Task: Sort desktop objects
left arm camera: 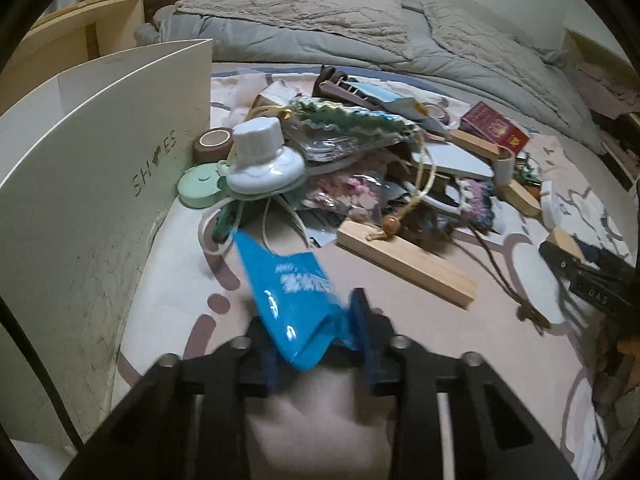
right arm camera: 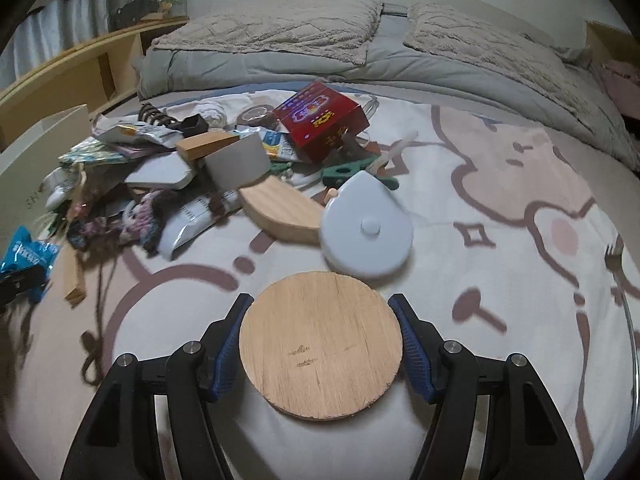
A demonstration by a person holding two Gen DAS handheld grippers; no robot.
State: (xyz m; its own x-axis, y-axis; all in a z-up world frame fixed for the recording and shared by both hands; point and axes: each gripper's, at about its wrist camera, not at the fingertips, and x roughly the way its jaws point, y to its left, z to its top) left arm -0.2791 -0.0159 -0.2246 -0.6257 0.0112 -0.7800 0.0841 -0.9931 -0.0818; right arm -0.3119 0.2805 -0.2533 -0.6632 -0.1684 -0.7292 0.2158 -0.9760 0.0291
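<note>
While gripping, both tongs closed on objects near the clutter pile (left arm camera: pixel 360 160).
Left gripper (left arm camera: pixel 316 344) pinching blue packet (left arm camera: pixel 288 296); right gripper (right arm camera: pixel 322 344) clamping wooden disc (right arm camera: pixel 320 344), just before the pile.

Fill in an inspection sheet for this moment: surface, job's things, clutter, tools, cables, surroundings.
Surface: patterned bed sheet, cream with pink and brown shapes.
Job's things: blue packet; round wooden disc.
Clutter: pile holding a red box, wooden block, white lidded container, round white case and crocheted pieces; fork at the right edge.
Tools: left tool shut on the packet; right tool shut on the disc's edges.
Cables: nothing seen for certain; cords and strings only.
Surroundings: shoe box on the left, grey duvet, wooden shelf.
</note>
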